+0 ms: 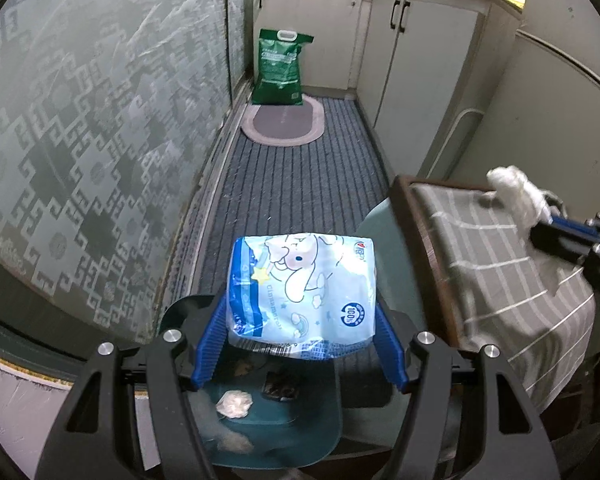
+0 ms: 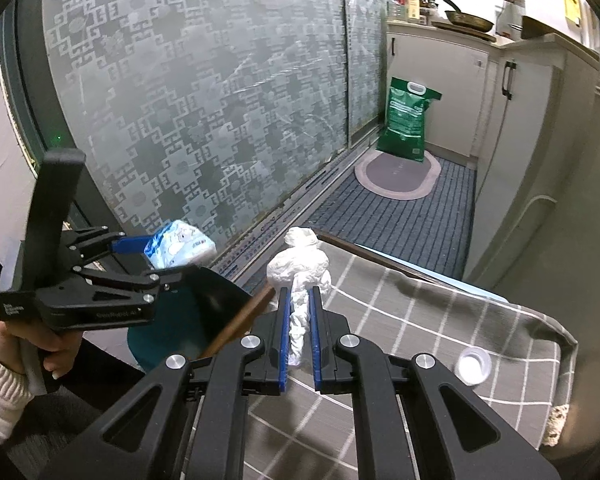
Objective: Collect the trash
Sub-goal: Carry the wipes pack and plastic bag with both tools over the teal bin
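Two grippers loaded. Left gripper (image 1: 300, 320): jaws spread wide, pinching tissue pack (image 1: 302, 292) by both sides. Below jaws: teal bin (image 1: 276, 428) with paper wad (image 1: 234, 404) inside. Right gripper (image 2: 300, 320): jaws pressed together on white tissue clump (image 2: 300, 268), clump sticking out past fingertips, above checked cloth (image 2: 420, 312). Right of jaws: small cup (image 2: 474, 364) on cloth. Far ahead: oval mat (image 2: 396, 174), green bag (image 2: 408, 124).
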Demonstrator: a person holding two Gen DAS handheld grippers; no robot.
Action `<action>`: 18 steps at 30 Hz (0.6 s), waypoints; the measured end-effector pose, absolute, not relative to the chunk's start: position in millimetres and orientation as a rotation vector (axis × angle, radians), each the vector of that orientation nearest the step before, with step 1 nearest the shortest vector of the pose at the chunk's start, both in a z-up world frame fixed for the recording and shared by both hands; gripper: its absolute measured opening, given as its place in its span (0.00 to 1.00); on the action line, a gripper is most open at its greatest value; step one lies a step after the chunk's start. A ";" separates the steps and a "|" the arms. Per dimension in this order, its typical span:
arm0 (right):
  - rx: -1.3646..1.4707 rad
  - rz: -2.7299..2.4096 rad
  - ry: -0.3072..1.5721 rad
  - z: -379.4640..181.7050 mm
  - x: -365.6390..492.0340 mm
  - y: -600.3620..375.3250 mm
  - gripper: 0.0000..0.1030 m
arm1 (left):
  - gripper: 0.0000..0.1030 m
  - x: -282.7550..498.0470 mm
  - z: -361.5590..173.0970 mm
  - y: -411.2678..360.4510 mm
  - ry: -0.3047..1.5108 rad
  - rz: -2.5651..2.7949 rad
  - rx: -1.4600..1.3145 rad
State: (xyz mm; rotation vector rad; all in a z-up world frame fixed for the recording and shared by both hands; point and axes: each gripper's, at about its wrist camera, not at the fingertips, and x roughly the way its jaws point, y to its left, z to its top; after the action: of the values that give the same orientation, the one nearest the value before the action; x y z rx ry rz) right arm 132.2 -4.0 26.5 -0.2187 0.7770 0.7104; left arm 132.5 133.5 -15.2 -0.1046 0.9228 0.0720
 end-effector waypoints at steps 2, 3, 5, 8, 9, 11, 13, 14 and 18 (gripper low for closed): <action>-0.226 0.718 0.780 25.9 131.6 3.5 0.08 | 0.66 129.5 -21.9 140.7 0.939 0.081 -0.103; -0.230 0.722 0.781 25.6 131.0 7.3 0.08 | 0.66 128.1 -25.2 144.8 0.946 0.085 -0.106; -0.237 0.731 0.782 25.0 130.1 14.5 0.08 | 0.66 125.9 -31.8 151.6 0.959 0.094 -0.108; -0.247 0.742 0.785 24.6 128.1 25.7 0.08 | 0.66 122.3 -42.2 160.4 0.980 0.106 -0.109; -0.249 0.747 0.785 24.7 127.2 30.5 0.08 | 0.66 121.3 -45.3 162.9 0.987 0.109 -0.110; -0.252 0.756 0.784 25.0 125.9 35.4 0.08 | 0.67 118.5 -53.3 167.9 1.002 0.117 -0.105; -0.258 0.767 0.783 25.4 123.7 43.3 0.08 | 0.67 116.7 -60.1 170.6 1.016 0.124 -0.095; -0.260 0.772 0.784 25.6 123.1 46.8 0.08 | 0.67 115.4 -65.1 173.0 1.027 0.129 -0.091; -0.274 0.790 0.787 24.9 119.5 61.2 0.08 | 0.67 110.8 -82.4 181.0 1.067 0.140 -0.095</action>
State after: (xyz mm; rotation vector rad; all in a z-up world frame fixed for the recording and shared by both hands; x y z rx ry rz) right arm 119.5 61.2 24.9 -0.2735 0.7867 0.7900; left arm 110.8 181.0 -82.4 -0.0952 1.0668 0.1405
